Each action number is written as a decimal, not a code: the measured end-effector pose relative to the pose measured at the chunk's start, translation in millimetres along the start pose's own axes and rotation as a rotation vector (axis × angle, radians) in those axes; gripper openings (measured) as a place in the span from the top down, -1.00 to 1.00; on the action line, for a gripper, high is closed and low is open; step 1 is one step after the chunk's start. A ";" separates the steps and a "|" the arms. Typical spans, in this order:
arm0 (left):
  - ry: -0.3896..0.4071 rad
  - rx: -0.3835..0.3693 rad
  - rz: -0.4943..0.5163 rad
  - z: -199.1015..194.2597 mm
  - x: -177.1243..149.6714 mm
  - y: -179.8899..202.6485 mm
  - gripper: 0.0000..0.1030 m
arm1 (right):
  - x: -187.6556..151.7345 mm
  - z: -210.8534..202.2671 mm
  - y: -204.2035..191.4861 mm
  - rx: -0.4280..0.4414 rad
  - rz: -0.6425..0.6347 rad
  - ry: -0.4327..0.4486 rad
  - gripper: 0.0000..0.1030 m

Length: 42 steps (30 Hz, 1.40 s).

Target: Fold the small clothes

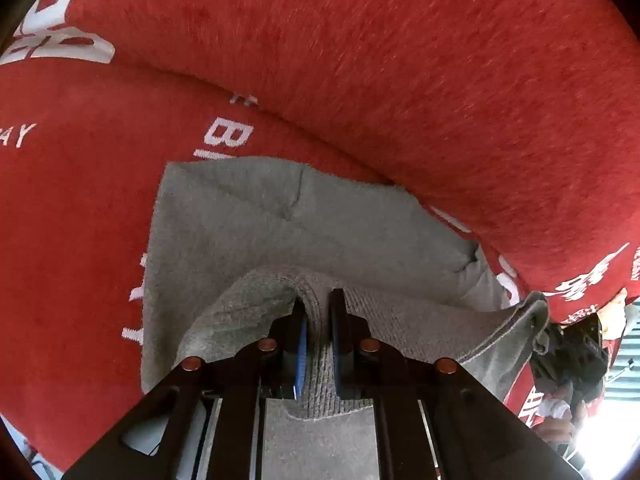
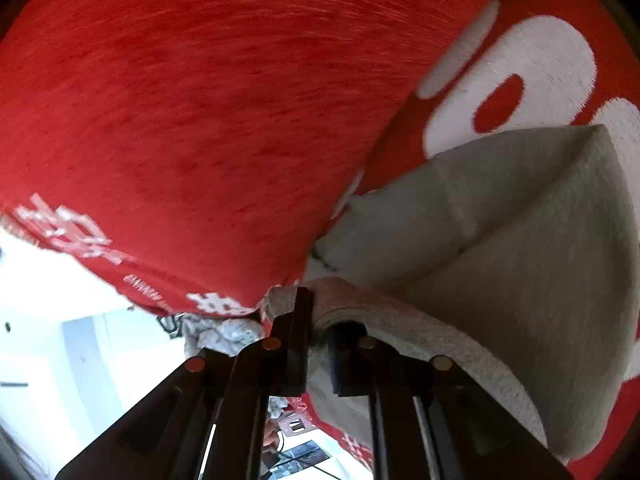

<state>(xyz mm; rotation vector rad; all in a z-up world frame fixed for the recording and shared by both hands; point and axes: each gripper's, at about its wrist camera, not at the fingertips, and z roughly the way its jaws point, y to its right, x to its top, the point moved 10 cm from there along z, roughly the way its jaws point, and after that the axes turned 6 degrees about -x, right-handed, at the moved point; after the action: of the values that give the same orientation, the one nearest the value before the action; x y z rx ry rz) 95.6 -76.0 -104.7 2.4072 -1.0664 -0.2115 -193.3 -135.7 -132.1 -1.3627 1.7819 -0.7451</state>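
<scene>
A small grey knit garment (image 1: 280,220) lies on a red cloth with white print (image 1: 360,60). My left gripper (image 1: 317,304) is shut on its ribbed hem, lifted and curled over the flat part. The other gripper shows at the right edge (image 1: 572,352), holding the far end of the same hem. In the right wrist view my right gripper (image 2: 320,320) is shut on a rolled edge of the grey garment (image 2: 500,248), which spreads to the right over the red cloth (image 2: 200,100).
The red cloth rises in a big fold behind the garment (image 1: 440,80). Past its edge there is a bright white room (image 2: 60,340) and some patterned fabric (image 2: 224,332).
</scene>
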 end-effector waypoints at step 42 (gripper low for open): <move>0.091 0.324 0.031 -8.6 49.1 -30.9 0.81 | 15.3 -3.9 43.6 -0.398 -0.153 0.034 0.14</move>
<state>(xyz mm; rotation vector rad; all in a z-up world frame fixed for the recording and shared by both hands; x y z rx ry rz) 152.1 -90.8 -109.8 2.6519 -1.1701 0.0883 -221.6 -139.1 -168.6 -1.7708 1.9390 -0.5091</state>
